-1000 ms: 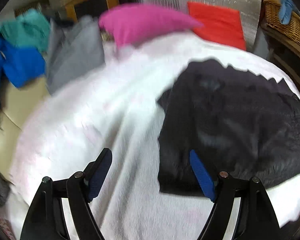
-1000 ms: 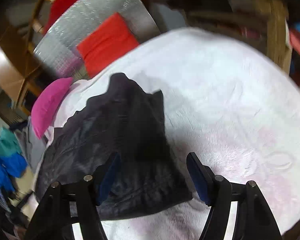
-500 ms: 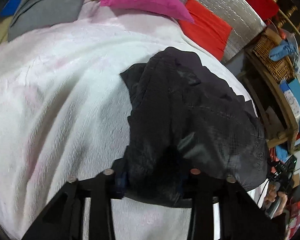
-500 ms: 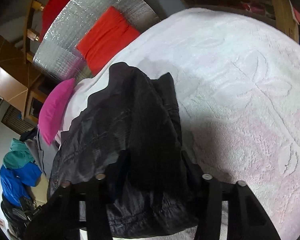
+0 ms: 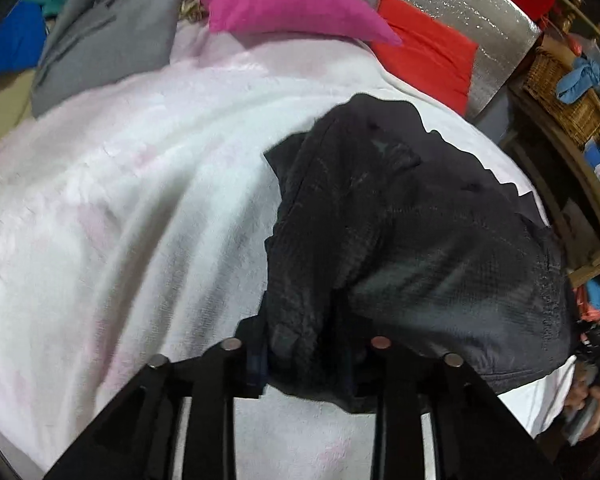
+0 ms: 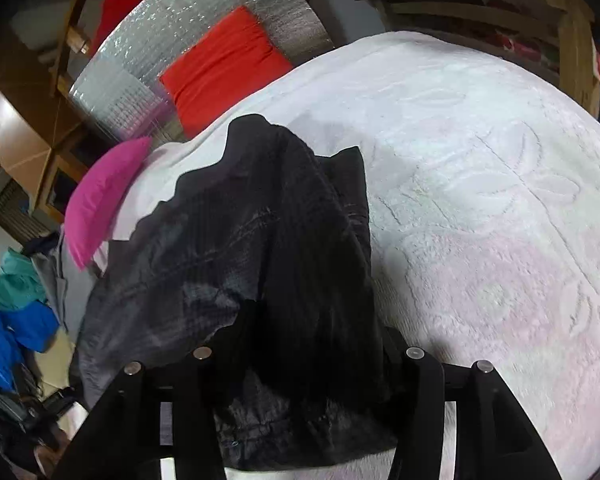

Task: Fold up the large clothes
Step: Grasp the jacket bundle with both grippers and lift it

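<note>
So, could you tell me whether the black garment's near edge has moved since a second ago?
Yes. The black garment was flat on the white blanket; now its near edge is bunched up off it, inside the left gripper and right gripper jaws.

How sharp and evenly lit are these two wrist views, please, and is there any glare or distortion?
Left wrist view: motion-smeared white blanket, dark garment fairly soft, strong fisheye bending. Right wrist view: sharper, the blanket's embossed pattern readable, glare on the silver foil panel, the garment's folds lost in shadow.
</note>
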`<state>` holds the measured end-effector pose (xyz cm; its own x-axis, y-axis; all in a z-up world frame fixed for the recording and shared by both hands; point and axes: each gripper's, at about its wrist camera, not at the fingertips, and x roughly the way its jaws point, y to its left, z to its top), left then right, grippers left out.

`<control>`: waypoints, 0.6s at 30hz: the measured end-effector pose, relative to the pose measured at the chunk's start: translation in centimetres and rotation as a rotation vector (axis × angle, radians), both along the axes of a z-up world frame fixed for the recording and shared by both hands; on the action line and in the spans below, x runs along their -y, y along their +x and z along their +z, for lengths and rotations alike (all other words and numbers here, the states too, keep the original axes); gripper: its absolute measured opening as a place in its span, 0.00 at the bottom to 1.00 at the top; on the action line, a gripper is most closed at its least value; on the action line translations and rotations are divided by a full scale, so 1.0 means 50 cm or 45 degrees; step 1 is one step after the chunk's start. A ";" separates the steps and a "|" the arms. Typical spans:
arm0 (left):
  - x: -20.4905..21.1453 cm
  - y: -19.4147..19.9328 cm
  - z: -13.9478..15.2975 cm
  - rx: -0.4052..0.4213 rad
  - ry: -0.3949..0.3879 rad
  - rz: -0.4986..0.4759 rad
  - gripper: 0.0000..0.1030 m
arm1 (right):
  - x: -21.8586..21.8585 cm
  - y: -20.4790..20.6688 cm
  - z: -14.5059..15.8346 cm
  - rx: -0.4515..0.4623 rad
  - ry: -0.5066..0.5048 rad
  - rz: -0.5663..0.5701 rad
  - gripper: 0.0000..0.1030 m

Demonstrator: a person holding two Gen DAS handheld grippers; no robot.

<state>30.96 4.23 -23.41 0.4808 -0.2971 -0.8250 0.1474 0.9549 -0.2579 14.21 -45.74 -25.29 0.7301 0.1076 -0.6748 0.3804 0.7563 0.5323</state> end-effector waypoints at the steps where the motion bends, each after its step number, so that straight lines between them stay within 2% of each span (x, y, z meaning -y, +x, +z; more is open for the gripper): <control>1: 0.002 -0.002 0.015 0.002 0.029 0.009 0.35 | 0.003 -0.013 0.013 0.023 0.002 -0.012 0.56; 3: 0.003 -0.013 0.048 0.061 0.070 0.010 0.39 | 0.007 -0.042 0.033 0.080 -0.011 -0.039 0.59; 4: 0.005 -0.025 0.069 0.117 0.102 0.009 0.44 | 0.006 -0.055 0.041 0.102 -0.019 -0.056 0.64; 5: 0.002 -0.042 0.085 0.165 0.133 0.017 0.56 | 0.005 -0.069 0.048 0.124 -0.030 -0.068 0.64; 6: -0.002 -0.053 0.099 0.215 0.151 0.022 0.62 | 0.004 -0.081 0.054 0.147 -0.042 -0.071 0.64; 8: 0.012 -0.083 0.127 0.320 0.159 -0.018 0.66 | 0.002 -0.101 0.061 0.165 -0.053 -0.071 0.64; 10: 0.030 -0.097 0.127 0.325 0.193 -0.048 0.70 | 0.002 -0.103 0.048 0.133 0.021 -0.055 0.64; 11: 0.031 -0.098 0.124 0.309 0.203 -0.045 0.70 | 0.003 -0.112 0.037 0.151 0.108 -0.046 0.64; 12: 0.029 -0.107 0.115 0.282 0.172 -0.042 0.70 | 0.005 -0.128 0.024 0.182 0.205 -0.035 0.64; 14: 0.015 -0.133 0.083 0.186 0.031 -0.045 0.70 | -0.003 -0.139 -0.005 0.187 0.359 -0.002 0.64; 16: 0.006 -0.142 0.039 0.042 -0.129 -0.050 0.70 | -0.009 -0.142 -0.028 0.173 0.462 0.031 0.64; 18: -0.006 -0.140 0.016 -0.026 -0.232 -0.022 0.70 | -0.016 -0.128 -0.054 0.164 0.581 0.030 0.66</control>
<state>23.95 4.51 -22.62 0.4582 -0.4507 -0.7661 0.1563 0.8893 -0.4297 7.81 -44.94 -28.02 0.7987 0.3892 -0.4590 0.2752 0.4420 0.8537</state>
